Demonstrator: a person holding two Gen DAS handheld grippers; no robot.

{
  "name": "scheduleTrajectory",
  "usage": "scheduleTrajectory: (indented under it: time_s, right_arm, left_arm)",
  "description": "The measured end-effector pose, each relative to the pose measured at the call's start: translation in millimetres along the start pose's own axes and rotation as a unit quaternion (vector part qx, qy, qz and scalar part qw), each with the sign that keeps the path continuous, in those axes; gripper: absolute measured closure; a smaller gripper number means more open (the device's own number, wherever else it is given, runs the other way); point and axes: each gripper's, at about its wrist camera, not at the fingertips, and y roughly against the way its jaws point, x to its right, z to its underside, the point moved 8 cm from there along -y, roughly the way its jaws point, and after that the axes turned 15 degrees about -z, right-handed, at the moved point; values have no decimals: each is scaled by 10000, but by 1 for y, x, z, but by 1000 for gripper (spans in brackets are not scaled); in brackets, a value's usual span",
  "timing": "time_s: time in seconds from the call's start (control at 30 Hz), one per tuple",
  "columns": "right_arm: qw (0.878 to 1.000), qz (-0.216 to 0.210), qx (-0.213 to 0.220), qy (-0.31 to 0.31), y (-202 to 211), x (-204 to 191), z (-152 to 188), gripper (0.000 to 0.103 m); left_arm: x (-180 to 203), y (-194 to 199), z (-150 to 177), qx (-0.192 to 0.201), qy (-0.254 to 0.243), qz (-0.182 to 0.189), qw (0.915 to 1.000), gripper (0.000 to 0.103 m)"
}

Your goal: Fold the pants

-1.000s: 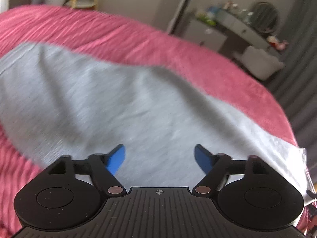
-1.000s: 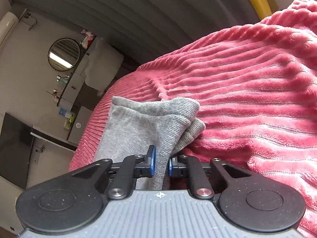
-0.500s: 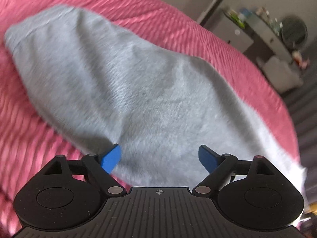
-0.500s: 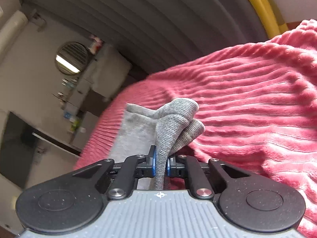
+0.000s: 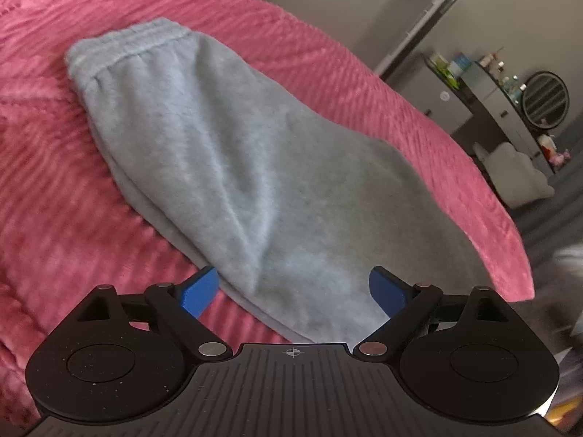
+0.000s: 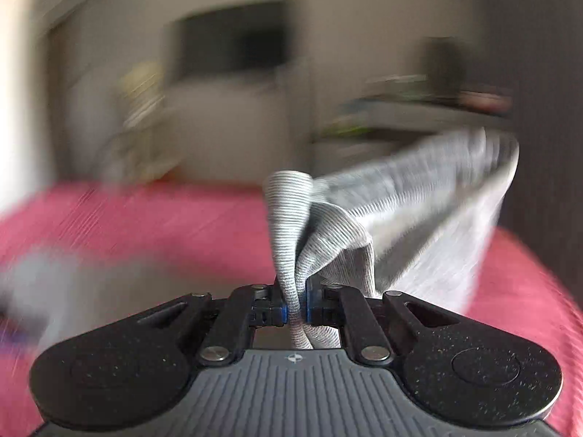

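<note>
From my left wrist view, the grey pants (image 5: pixel 233 167) lay spread across the pink ribbed bedspread (image 5: pixel 54 182), the elasticated waistband (image 5: pixel 127 47) at the far end and the cloth running down toward me. My left gripper (image 5: pixel 295 287) hung over the near part of the pants with its blue fingertips (image 5: pixel 198 289) standing wide apart; the jaws had just been opening further, and although the cloth lay below and between them, neither pad pressed on it. A dresser with a round mirror (image 5: pixel 544 98) stood beyond the bed's edge.

My right wrist view was badly smeared. What I could make out was my right gripper (image 6: pixel 296 307) clamped tight on a bunched ribbed cuff (image 6: pixel 291 225) of the pants, the fabric pinched upright between the pads, with the leg trailing off to the right above the bedspread. It looked lifted clear of the bed, though in that blur I could not be sure.
</note>
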Motion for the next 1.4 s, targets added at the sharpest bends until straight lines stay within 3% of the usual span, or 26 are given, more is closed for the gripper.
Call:
scheduleTrajectory:
  time_s: [0.1, 0.17, 0.23, 0.33, 0.5, 0.53, 0.57, 0.63, 0.67, 0.73, 0.77, 0.83, 0.9, 1.03, 1.1, 1.23, 1.4]
  right_arm:
    - [9872, -699, -1435, 60, -78, -64, 63, 94]
    - [9711, -625, -2294, 200, -110, -85, 97, 93]
    - [9754, -493, -2131, 260, -110, -93, 89, 93]
    - [9766, -602, -2053, -212, -101, -85, 88, 93]
    - [9851, -747, -1419, -630, -78, -88, 73, 90]
    - [9856, -755, -1335, -717, -74, -88, 73, 86]
    - [9848, -806, -1342, -748, -76, -89, 75, 73]
    - [9724, -1067, -1729, -1147, -80, -91, 89, 65]
    - [9696, -1114, -1686, -1378, -73, -87, 90, 60]
    - [9628, -1348, -1240, -1987, -51, -76, 80, 40]
    - [9552, -1456, -865, -2427, -36, -65, 74, 25]
    - [9304, -1383, 67, -3395, 2, -30, 68, 13]
    - [8877, -1117, 799, -4394, 39, 9, 77, 9]
    - [7911, -680, 1548, -5879, 94, 58, 120, 7]
    - [7648, -598, 1692, -6187, 108, 67, 139, 7]
    - [7448, -522, 1630, -6450, 106, 74, 163, 7]
    - [7386, -697, 1719, -6481, 90, 80, 159, 7]
  left_arm:
    - [-13, -10, 3, -226, 196, -28, 9995, 8]
    - [-20, -15, 6, -430, 358, 13, 9984, 8]
    - [-21, -16, 6, -531, 458, 207, 9973, 8]
    - [-13, -16, 0, -422, 532, 499, 9964, 8]
    - [13, -17, -2, -253, 70, 919, 9954, 8]
    - [15, -18, -2, -243, 1, 928, 9954, 8]
    - [18, -20, -2, -263, -60, 933, 9953, 8]
    - [21, -23, 0, -342, -122, 968, 9946, 8]
    - [22, -25, 2, -391, -161, 978, 9943, 8]
    - [27, -22, 6, -417, -284, 1100, 9926, 8]
    - [34, -20, 8, -397, -396, 1222, 9909, 8]
    - [46, -12, 14, -355, -673, 1493, 9859, 8]
    - [64, -7, 21, -407, -932, 1820, 9780, 8]
    - [99, -3, 38, -892, -1024, 2377, 9618, 8]
    - [113, 6, 39, -836, -1019, 2562, 9576, 7]
    - [130, 4, 52, -747, -1504, 2250, 9598, 6]
    - [133, -19, 73, -1160, -1644, 2003, 9588, 7]
